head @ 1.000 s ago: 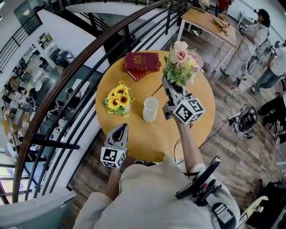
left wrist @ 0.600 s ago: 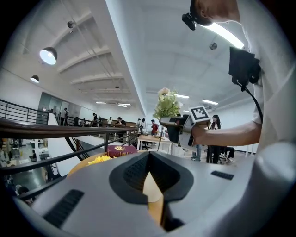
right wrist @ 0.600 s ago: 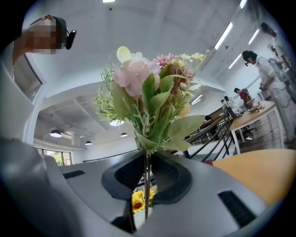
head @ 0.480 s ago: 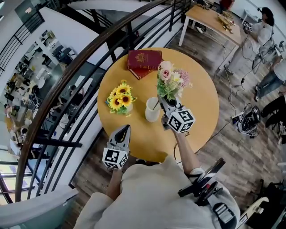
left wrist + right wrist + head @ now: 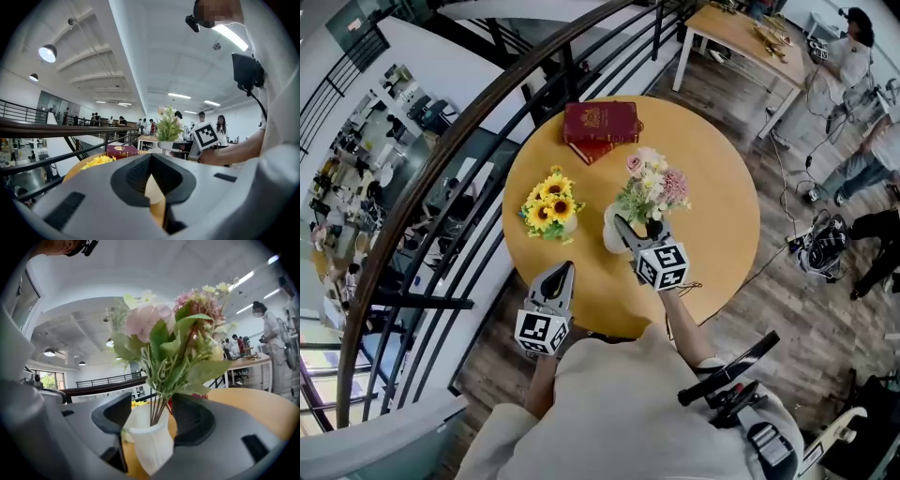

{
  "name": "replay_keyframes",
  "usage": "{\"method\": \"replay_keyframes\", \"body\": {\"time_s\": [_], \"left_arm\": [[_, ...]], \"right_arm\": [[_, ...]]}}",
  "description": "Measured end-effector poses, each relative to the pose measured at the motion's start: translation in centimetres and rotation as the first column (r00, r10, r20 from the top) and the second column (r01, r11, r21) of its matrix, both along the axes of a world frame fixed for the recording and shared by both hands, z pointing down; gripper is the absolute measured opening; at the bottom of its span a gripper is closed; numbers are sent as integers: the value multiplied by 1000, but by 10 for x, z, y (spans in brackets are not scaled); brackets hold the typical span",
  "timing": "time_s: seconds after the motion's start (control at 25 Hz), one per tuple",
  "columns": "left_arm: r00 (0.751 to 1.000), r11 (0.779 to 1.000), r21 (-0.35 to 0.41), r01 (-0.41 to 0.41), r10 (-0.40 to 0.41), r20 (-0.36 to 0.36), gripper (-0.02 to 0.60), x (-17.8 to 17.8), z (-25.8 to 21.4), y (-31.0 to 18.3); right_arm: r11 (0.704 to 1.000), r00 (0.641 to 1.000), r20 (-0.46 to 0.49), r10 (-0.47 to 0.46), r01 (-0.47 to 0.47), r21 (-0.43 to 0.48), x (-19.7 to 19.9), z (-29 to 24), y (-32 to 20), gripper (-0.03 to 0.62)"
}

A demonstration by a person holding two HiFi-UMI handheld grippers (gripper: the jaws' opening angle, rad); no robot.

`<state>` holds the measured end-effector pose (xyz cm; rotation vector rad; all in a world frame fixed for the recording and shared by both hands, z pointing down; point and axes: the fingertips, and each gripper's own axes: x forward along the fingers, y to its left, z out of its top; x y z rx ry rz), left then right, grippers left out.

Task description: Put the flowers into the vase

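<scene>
A bouquet of pink flowers and green leaves [image 5: 651, 187] [image 5: 164, 333] stands with its stems in the white vase [image 5: 610, 234] [image 5: 150, 444] on the round yellow table [image 5: 712, 216]. My right gripper [image 5: 625, 228] [image 5: 154, 413] is level at the vase's mouth. Its jaws are opening, one on each side of the stems [image 5: 157, 404], and the pads stand clear of them. My left gripper [image 5: 563, 268] [image 5: 150, 180] hovers at the table's near edge, shut and holding nothing.
A small pot of sunflowers [image 5: 548, 208] sits left of the vase, and a red book [image 5: 600, 125] lies at the far side. A dark stair railing [image 5: 441, 169] curves past the table's left. People [image 5: 853, 56] and a wooden table [image 5: 741, 37] are at the far right.
My right gripper came down and toward me with the bouquet, setting the stems into the white vase, and its jaws have parted. The left gripper stayed put.
</scene>
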<state>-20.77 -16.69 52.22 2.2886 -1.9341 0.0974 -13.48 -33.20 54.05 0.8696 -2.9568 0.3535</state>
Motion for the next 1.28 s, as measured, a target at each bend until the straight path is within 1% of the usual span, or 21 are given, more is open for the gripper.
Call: {"method": "replay_keyframes", "body": {"time_s": [0.12,0.2,0.32,0.4,0.52,0.64,0.76,1.04,1.2,1.24,1.28], "left_arm": [[1000,1000,0,-8,8,1,6,0,-1,-1],[1000,1000,0,-18,18,2,6,2,-1,-3],[1000,1000,1,-28,28,0,6,5,0,-6],[999,999,3,-36,36,-2,6,8,0,-9],[999,999,5,-51,51,-5,6,12,1,-11],[998,998,6,-58,58,-7,6,13,2,-13],[998,998,7,-64,64,-8,6,13,3,-15],[996,996,11,-90,90,-11,6,17,2,-20],[992,992,15,-122,122,-10,6,28,0,-26],[991,991,15,-134,134,-9,6,31,0,-28],[989,989,14,-147,147,-8,6,36,0,-29]], "right_arm": [[1000,997,-81,-11,12,8,-2,13,6,291],[1000,994,-111,-11,13,18,-1,18,10,315],[999,991,-132,-26,30,26,-4,19,15,331],[999,990,-135,-45,47,14,-6,19,18,389],[997,990,-114,-77,76,-11,-6,18,25,419],[996,988,-128,-89,87,-21,-5,23,27,421],[997,985,-157,-71,66,-38,2,36,28,420],[995,992,-124,2,-14,-97,29,47,29,419],[993,995,-100,22,-34,-114,46,43,33,408],[992,995,-90,34,-45,-119,53,42,35,353],[991,996,-77,50,-60,-123,61,39,37,252]]}}
